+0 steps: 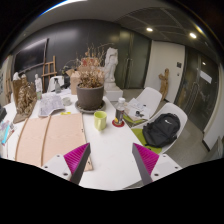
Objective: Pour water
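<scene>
Dark two-fingered tongs [112, 160] with magenta pads [146, 157] on inner faces.

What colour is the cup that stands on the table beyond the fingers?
The cup is yellow-green, seen in the gripper view, beyond the open gripper.

The gripper [112, 163] hangs above a white worktop [110, 150], its fingers [78, 160] spread apart with nothing between them. Beyond them stands a yellow-green cup [100, 120], and farther off a dark pot of dried plants [90, 95]. A black bag [160, 130] rests on a white chair [176, 114] to the right.
</scene>
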`<state>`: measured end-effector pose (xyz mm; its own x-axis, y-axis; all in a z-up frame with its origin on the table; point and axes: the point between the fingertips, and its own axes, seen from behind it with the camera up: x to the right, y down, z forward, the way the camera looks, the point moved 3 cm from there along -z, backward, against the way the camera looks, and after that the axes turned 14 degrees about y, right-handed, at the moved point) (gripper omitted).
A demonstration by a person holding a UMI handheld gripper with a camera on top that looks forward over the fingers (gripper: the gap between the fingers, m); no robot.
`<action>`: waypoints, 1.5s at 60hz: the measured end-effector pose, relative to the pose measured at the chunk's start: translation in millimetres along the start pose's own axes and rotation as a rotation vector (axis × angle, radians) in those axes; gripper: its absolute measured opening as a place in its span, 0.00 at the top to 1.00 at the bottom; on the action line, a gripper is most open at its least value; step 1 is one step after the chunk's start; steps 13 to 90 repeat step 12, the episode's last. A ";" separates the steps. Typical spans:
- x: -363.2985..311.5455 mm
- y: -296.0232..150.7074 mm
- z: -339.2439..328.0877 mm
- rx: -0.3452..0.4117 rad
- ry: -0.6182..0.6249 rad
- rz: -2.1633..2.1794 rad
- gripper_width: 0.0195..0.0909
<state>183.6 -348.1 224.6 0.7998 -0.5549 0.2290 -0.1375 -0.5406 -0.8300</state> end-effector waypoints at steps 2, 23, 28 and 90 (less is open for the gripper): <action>-1.4 0.9 -5.8 -0.003 -0.003 0.010 0.07; -12.0 1.5 -21.9 0.027 -0.008 -0.026 0.07; -12.0 1.5 -21.9 0.027 -0.008 -0.026 0.07; -12.0 1.5 -21.9 0.027 -0.008 -0.026 0.07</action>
